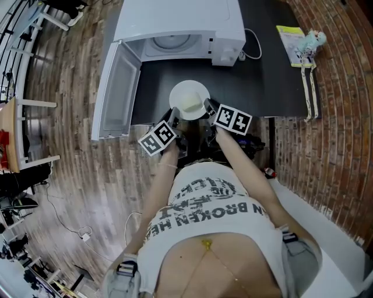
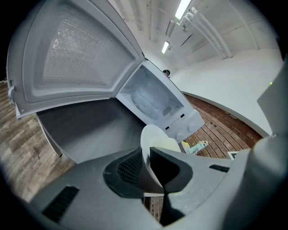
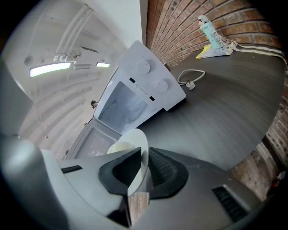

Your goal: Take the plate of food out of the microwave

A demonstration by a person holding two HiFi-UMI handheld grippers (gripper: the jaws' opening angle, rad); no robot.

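White round plate, pale yellow food on it, hangs over the dark desk before the open microwave; I see left gripper and right gripper each pinching its rim.

Inventory, one counter:
- One microwave, with one door and two knobs.
- One plate bearing one pale food portion.
- At the far right corner: one toy figure, one yellow leaflet.
- One white cord.
- My tools number two, left gripper and right gripper. They carry two marker cubes.
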